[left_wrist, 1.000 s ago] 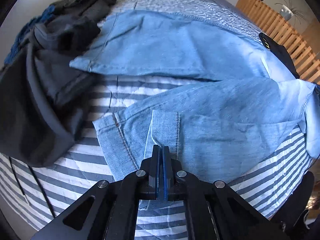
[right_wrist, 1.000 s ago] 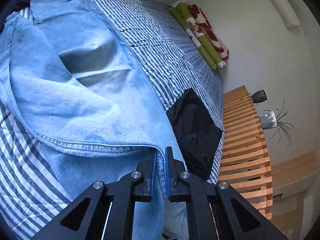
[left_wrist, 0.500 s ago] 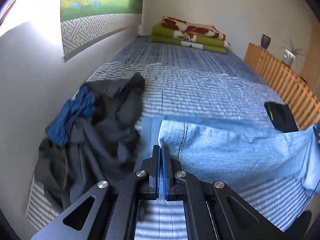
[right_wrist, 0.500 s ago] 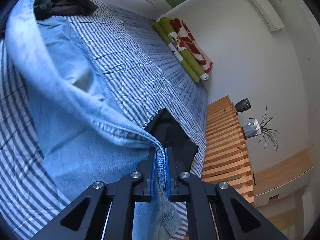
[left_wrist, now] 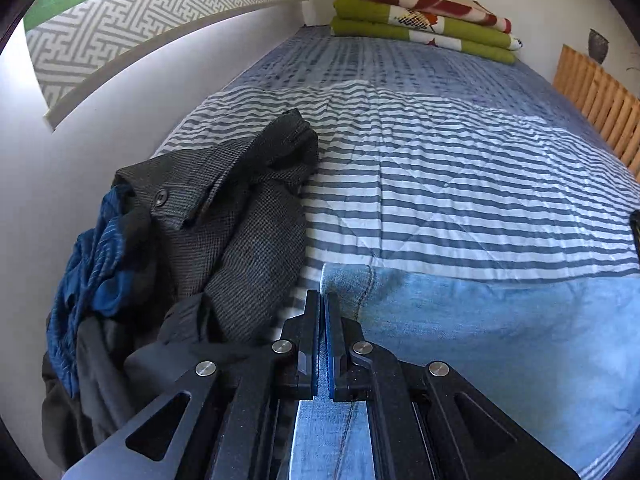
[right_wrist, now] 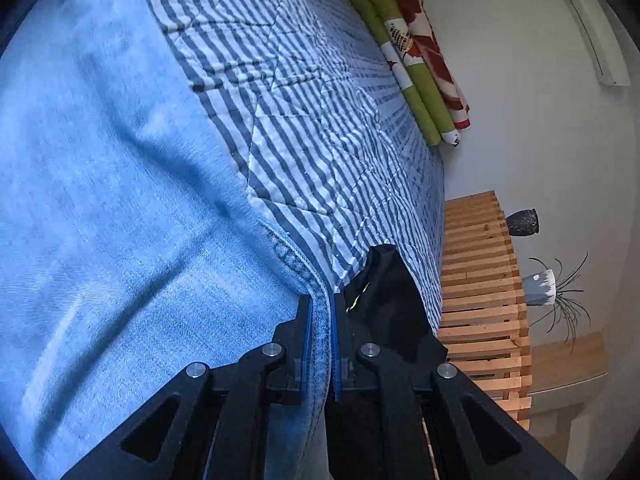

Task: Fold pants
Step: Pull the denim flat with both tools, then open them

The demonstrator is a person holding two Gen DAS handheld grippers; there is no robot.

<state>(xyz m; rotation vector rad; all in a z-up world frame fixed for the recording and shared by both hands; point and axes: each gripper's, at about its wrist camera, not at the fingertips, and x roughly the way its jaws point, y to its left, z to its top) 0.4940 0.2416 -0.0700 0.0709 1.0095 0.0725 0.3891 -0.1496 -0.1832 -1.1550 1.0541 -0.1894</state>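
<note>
Both jaws clamped on the jeans (left_wrist: 500, 340). My left gripper (left_wrist: 322, 300) has its jaws closed almost flat on a thin layer of denim at the leg hem end; cloth shows running back between the fingers. My right gripper (right_wrist: 320, 304) has its jaws shut on a thicker stitched edge of the same jeans (right_wrist: 120, 200), seam visible between the blue pads.

Jeans are spread across the near part of the bed (left_wrist: 440, 180), on the blue-and-white striped quilt. In the left wrist view they lie to the right of the gripper, stretching off to the right edge.

Pile of dark clothes (left_wrist: 240, 208) sits left of the jeans against the wall, grey checked garment on top, a blue striped one (left_wrist: 92, 264) tucked at its left. Just beside the hem, can't tell if touching.

Folded green and red blanket (left_wrist: 424, 20) at the far end of the bed. Black item (right_wrist: 388, 304) lies on the quilt right of the right gripper, near the wooden slatted bench (right_wrist: 480, 280). A dark vase (right_wrist: 522, 222) and a potted plant (right_wrist: 548, 292) stand beyond the slats.
</note>
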